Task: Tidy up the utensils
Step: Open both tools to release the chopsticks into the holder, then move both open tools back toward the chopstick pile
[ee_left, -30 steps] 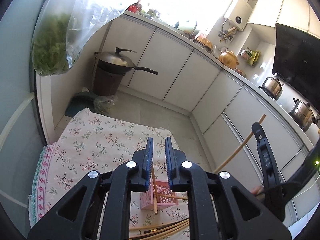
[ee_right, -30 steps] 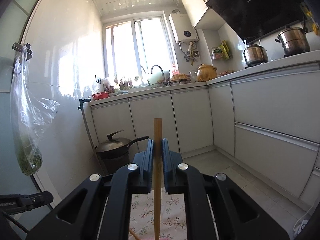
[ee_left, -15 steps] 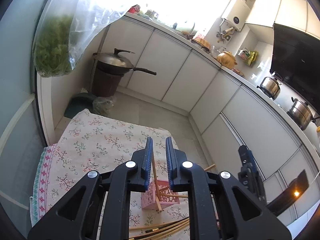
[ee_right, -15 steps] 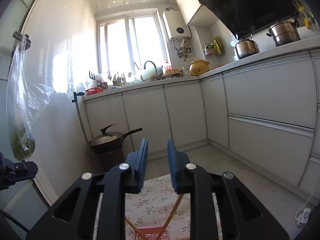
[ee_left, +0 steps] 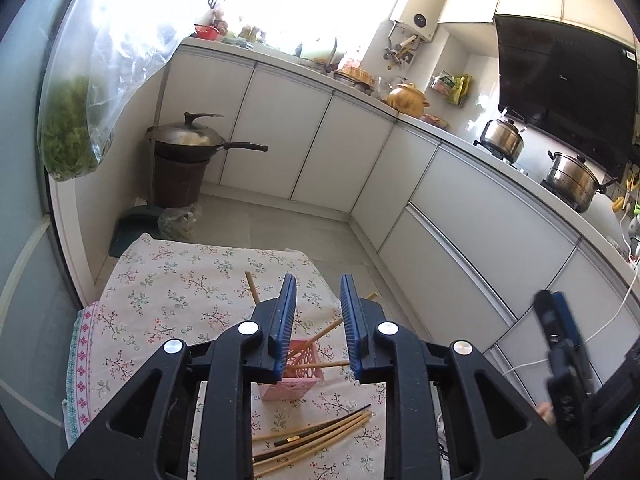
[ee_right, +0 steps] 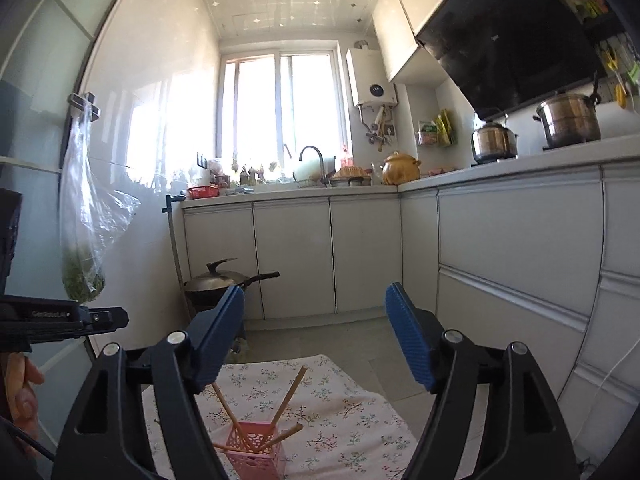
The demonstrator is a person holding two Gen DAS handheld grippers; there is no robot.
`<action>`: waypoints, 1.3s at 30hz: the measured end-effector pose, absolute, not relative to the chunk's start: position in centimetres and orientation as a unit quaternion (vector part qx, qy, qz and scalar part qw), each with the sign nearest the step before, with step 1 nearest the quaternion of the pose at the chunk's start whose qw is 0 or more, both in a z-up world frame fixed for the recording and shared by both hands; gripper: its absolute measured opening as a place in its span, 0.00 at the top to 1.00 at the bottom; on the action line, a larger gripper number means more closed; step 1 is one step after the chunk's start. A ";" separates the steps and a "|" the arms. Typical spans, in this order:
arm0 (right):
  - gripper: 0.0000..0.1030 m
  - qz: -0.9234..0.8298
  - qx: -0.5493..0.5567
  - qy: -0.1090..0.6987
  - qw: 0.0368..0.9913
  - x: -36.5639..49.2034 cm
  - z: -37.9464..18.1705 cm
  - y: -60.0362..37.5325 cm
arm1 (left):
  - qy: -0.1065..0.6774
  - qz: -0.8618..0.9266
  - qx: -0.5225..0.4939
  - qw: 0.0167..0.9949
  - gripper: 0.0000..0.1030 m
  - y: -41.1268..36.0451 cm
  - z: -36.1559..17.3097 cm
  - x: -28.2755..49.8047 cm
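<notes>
A pink lattice basket (ee_left: 294, 378) stands on the floral tablecloth (ee_left: 168, 292) with three wooden chopsticks (ee_right: 290, 396) leaning out of it at different angles. Several loose chopsticks (ee_left: 320, 436) lie on the cloth in front of the basket. Above the basket, my left gripper (ee_left: 318, 312) has its jaws opening, a narrow gap between them, and nothing pressed by the pads. My right gripper (ee_right: 316, 320) hangs above and behind the basket (ee_right: 256, 450). Its jaws are opening wide with nothing between them. Its body shows at the right edge of the left wrist view.
A lidded wok (ee_left: 188, 140) sits on a brown stand on the floor beyond the table. A plastic bag of greens (ee_left: 68, 140) hangs on the left wall. White cabinets (ee_left: 460, 220) run along the right. A hand (ee_right: 20, 392) shows at the left edge.
My right gripper let go of the chopstick it held upright, opened wide and drew back; that chopstick now leans in the basket. My left gripper's jaws parted a little and it shifted.
</notes>
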State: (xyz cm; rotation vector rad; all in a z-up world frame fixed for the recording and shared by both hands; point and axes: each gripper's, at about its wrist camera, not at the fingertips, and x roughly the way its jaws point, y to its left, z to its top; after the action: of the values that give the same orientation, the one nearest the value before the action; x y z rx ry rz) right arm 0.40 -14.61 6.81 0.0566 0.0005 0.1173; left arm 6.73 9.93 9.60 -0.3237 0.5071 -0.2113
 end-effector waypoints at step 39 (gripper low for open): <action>0.16 -0.038 0.194 0.365 0.910 2.7 -6.5 -27.8 | 0.628 -0.257 0.055 0.732 0.49 -7.8 -13.8 13.7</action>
State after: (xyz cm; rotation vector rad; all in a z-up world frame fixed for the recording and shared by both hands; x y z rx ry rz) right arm 2.66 -27.77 -6.48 0.4004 0.7521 -0.0779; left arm 13.74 -7.84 -13.78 0.1220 1.3813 -0.5657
